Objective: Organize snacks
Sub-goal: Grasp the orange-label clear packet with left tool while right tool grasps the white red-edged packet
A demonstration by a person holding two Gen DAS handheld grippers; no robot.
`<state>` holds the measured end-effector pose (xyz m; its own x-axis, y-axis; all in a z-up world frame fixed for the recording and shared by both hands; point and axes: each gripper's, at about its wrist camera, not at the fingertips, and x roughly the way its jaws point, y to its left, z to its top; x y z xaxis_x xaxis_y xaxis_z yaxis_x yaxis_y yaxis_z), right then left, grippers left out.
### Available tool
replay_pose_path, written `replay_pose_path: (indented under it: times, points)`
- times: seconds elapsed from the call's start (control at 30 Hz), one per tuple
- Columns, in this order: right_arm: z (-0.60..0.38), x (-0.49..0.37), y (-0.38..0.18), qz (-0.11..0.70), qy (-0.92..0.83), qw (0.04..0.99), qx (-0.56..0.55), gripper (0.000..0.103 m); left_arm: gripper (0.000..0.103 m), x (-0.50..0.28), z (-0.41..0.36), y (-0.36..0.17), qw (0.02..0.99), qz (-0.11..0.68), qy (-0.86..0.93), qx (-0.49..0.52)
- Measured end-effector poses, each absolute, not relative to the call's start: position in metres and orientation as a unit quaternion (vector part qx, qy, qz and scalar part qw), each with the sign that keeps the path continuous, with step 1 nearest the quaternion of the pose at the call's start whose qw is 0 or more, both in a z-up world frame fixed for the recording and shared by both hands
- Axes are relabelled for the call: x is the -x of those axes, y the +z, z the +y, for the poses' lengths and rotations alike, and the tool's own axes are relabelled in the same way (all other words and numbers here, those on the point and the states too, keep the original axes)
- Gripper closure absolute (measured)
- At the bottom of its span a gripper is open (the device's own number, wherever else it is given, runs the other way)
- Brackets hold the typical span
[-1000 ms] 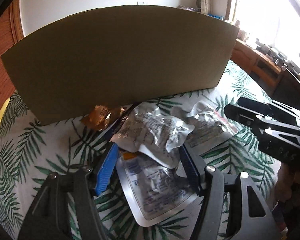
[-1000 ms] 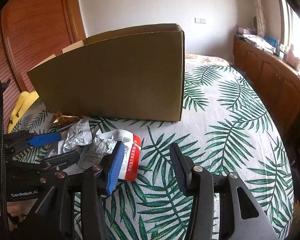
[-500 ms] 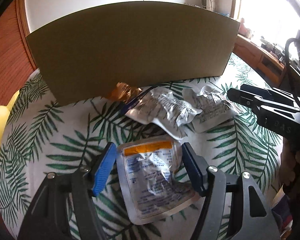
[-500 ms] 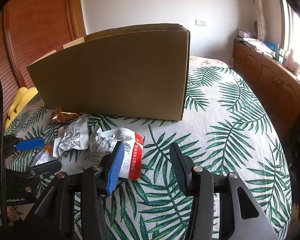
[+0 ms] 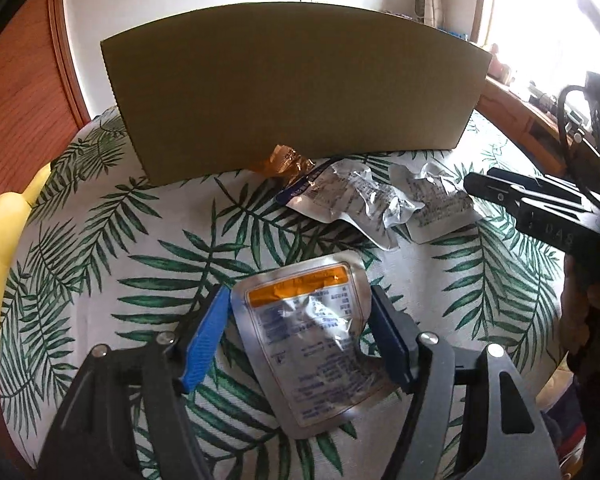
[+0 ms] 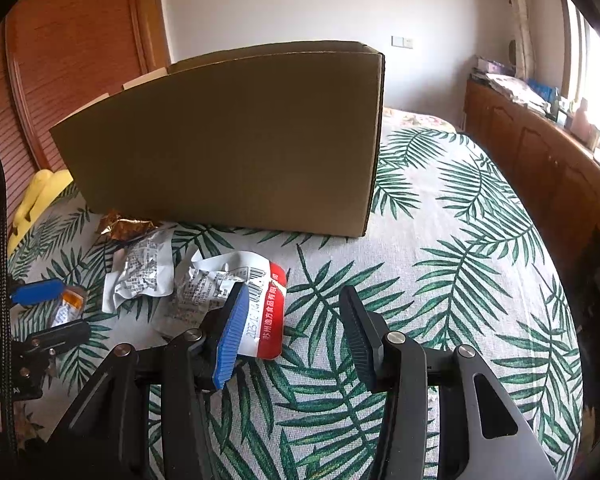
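A silver snack pouch with an orange band (image 5: 312,336) lies between the open fingers of my left gripper (image 5: 300,332), which straddles it without squeezing; it also shows in the right wrist view (image 6: 66,306). Two crumpled silver packets (image 5: 348,200) (image 5: 436,204) and a gold wrapper (image 5: 286,160) lie in front of the cardboard box (image 5: 292,92). My right gripper (image 6: 292,332) is open and empty, its left finger beside a white and red packet (image 6: 260,304). The box (image 6: 228,140) stands upright behind the snacks.
The snacks lie on a palm-leaf tablecloth (image 6: 440,240). A yellow object (image 5: 0,240) sits at the table's left edge. A wooden cabinet (image 6: 540,152) runs along the right wall. The right gripper shows at the right of the left wrist view (image 5: 540,208).
My left gripper has pulled back from the pile with the orange-band pouch staying between its fingers; the box and other packets look farther away. The right gripper barely moved.
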<state>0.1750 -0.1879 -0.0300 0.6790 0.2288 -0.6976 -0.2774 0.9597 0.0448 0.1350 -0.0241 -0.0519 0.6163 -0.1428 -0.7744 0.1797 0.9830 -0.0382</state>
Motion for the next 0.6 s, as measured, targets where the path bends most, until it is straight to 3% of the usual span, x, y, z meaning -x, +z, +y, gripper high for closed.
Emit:
replay_pose_path:
  times: [0.2,0.3,0.6]
  points:
    - [-0.187,-0.175,-0.031,0.378,0.138,0.915,0.034,0.056,0.032,-0.129,-0.024,-0.054,0.902,0.421,-0.091,-0.029]
    - [-0.187,-0.176,-0.031,0.379,0.138,0.915,0.035,0.056,0.037,-0.125,-0.022,-0.053,0.902,0.42,-0.098,-0.021]
    - [-0.186,-0.176,-0.033,0.381,0.139,0.913,0.036,0.056,0.04,-0.111,-0.008,-0.05,0.9,0.418,-0.126,0.01]
